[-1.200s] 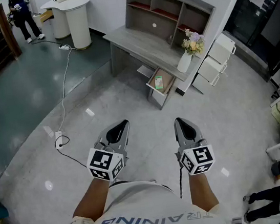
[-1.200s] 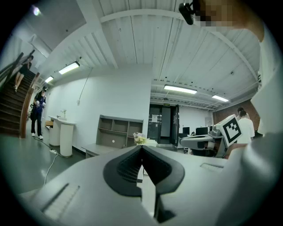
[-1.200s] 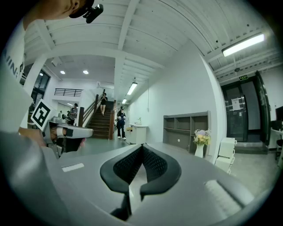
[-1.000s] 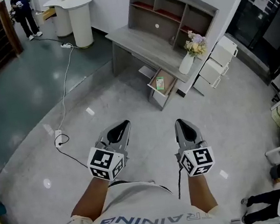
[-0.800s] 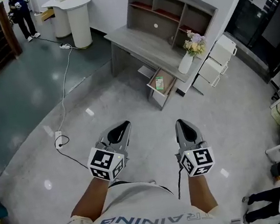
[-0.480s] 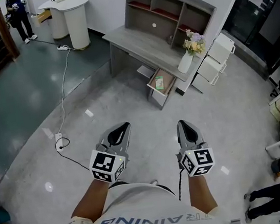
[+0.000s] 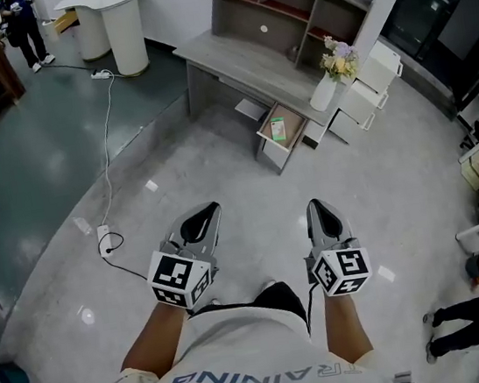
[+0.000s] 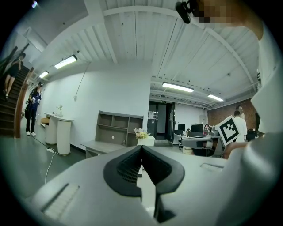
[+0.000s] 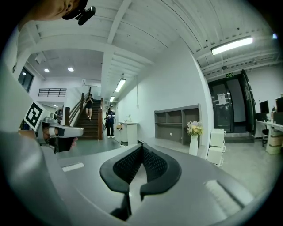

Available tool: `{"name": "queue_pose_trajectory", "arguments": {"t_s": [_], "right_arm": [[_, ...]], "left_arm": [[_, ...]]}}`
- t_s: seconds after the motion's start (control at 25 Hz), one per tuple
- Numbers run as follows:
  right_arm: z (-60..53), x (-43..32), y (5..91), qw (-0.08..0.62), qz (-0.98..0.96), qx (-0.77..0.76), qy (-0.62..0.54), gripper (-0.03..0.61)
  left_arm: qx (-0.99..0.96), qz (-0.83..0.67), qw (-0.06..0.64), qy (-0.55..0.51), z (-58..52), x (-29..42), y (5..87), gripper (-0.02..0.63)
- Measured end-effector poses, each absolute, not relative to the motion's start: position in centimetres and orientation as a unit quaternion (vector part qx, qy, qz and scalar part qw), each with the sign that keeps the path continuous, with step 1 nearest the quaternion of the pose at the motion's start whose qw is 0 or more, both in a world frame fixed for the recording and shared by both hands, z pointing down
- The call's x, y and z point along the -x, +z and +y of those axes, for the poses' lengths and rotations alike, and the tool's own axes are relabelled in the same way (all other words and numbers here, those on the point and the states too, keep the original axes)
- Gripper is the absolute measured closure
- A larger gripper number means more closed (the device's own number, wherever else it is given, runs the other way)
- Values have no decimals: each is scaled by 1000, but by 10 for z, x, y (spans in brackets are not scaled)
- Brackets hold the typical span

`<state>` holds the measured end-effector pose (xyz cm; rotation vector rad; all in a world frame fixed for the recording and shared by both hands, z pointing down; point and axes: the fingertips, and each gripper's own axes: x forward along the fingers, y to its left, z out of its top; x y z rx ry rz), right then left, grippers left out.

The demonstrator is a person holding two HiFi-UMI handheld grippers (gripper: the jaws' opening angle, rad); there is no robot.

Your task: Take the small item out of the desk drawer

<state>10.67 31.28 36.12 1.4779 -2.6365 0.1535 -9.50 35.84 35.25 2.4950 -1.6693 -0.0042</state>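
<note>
A grey desk [image 7: 248, 61] with a shelf unit stands far ahead by the white wall. Its drawer [image 7: 271, 149] is pulled out, and a small green and white item [image 7: 277, 128] lies inside. My left gripper [image 7: 212, 207] and right gripper [image 7: 311, 204] are held side by side at waist height, well short of the desk. Both are shut with nothing between the jaws. In the left gripper view the left gripper [image 8: 141, 148] points at the desk [image 8: 106, 145]. The right gripper view has the right gripper [image 9: 141, 145] aimed left of the desk [image 9: 174, 126].
A vase of flowers [image 7: 330, 80] and a white drawer unit [image 7: 367, 89] stand right of the desk. A white pedestal counter [image 7: 120, 21] is at the back left. A cable with a power strip [image 7: 104, 236] crosses the floor. People stand at the back left [image 7: 19, 22] and lower right [image 7: 469, 317].
The whole view has shifted toward the desk, so the open drawer sits a little nearer. A dark trouser leg now shows below between the grippers. Both grippers keep their pose, shut.
</note>
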Motion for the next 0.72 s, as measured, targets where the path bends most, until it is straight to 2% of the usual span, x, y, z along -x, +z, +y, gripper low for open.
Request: {"name": "queue_pose_trajectory", "arguments": {"t_s": [0.48, 0.72], "right_arm": [[233, -95, 381, 69, -885, -457, 64, 561], [166, -122, 372, 59, -887, -452, 75, 561]], "left_arm": [[-818, -569, 90, 2, 282, 98, 366, 615], [-820, -569, 55, 25, 219, 67, 355, 615]]}}
